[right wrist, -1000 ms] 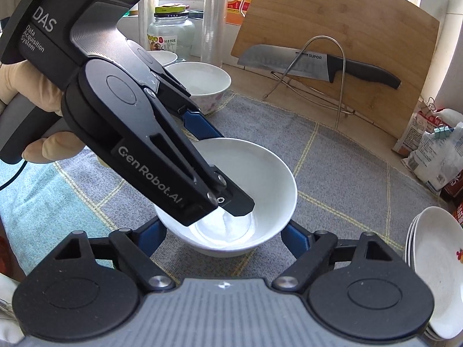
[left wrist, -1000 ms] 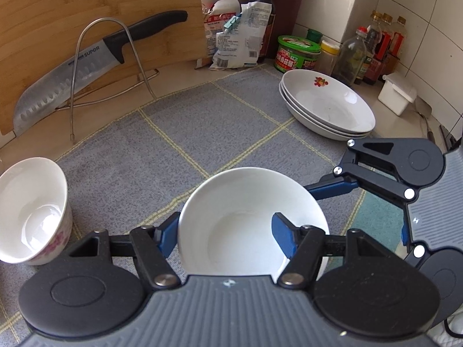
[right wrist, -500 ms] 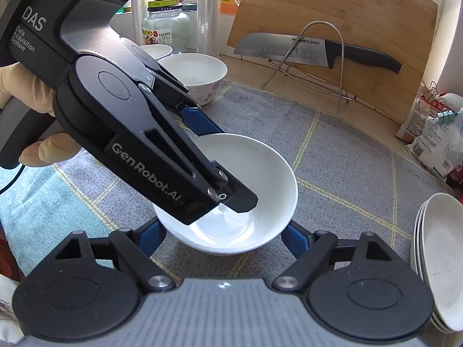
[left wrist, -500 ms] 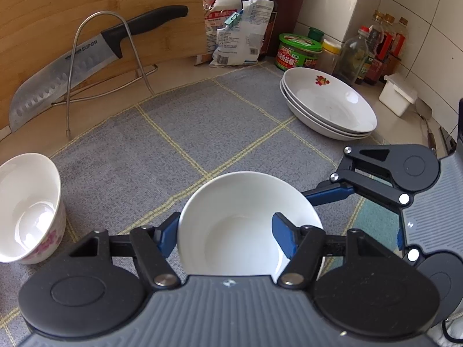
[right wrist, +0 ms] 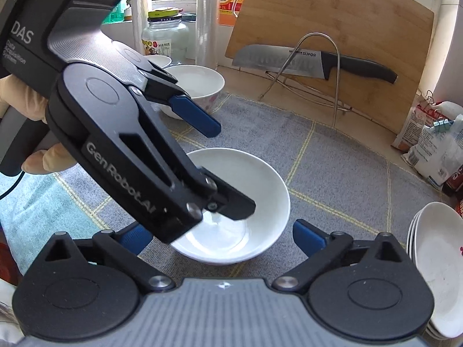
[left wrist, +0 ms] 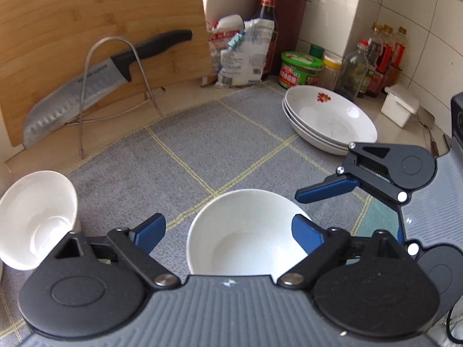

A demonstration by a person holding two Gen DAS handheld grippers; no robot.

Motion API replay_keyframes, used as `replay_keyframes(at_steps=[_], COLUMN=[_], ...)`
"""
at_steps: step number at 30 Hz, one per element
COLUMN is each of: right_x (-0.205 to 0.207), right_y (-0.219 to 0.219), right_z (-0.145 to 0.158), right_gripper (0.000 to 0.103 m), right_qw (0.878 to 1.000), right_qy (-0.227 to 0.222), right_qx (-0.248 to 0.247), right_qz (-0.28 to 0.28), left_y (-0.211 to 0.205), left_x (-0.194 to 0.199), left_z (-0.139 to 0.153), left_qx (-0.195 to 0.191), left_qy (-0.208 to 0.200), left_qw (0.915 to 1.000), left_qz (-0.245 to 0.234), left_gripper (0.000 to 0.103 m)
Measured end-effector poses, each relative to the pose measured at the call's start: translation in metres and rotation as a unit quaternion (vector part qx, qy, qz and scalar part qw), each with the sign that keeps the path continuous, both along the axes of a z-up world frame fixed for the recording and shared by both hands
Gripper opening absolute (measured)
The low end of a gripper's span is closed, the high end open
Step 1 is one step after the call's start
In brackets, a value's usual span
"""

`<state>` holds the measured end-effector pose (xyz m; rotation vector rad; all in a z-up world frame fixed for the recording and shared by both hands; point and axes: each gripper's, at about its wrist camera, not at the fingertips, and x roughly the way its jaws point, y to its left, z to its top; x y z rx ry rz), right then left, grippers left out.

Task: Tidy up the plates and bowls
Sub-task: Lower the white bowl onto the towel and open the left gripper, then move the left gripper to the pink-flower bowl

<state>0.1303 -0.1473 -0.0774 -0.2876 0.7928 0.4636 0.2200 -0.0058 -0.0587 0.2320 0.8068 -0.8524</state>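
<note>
A plain white bowl sits on the grey checked mat between both grippers; the left gripper and right gripper are opening, jaws spread clear of its rim, with stacked plates well apart

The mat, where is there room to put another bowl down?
The bare mat between the knife rack, the stacked plates and the middle bowl is free. Both open tools crowd that bowl, and the back corner is packed with bottles.
</note>
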Motion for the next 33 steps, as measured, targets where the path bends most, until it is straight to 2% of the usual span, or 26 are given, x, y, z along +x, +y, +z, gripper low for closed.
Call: replay_keyframes(at_steps=[6, 11, 15, 20, 25, 33], right_x=[-0.005, -0.003, 0.000, 0.010, 0.023, 0.049], right_y=[-0.001, 0.000, 0.007, 0.026, 0.048, 0.084], right_z=[0.010, 0.017, 0.022, 0.024, 0.023, 0.017], right_gripper=[0.103, 0.103, 0.103, 0.103, 0.103, 0.103], right_qw=[1.000, 0.999, 0.999, 0.999, 0.999, 0.999], right_qy=[-0.013, -0.028, -0.033, -0.036, -0.035, -0.035], right_qx=[0.010, 0.017, 0.021, 0.014, 0.011, 0.006], right_qz=[-0.004, -0.011, -0.007, 0.009, 0.024, 0.024], left_y=[0.028, 0.054, 0.078, 0.106, 0.133, 0.156], left_x=[-0.014, -0.028, -0.031, -0.026, -0.014, 0.026], left_z=[0.017, 0.020, 0.016, 0.015, 0.015, 0.015], left_qx=[-0.034, -0.028, -0.033, -0.010, 0.015, 0.024], left_qy=[-0.051, -0.099, -0.087, -0.083, -0.078, -0.074], left_qw=[0.9951, 0.9801, 0.9729, 0.9685, 0.9721, 0.9772], left_qz=[0.077, 0.170, 0.212, 0.234, 0.221, 0.198], left_gripper=[0.101, 0.102, 0.102, 0.102, 0.102, 0.102])
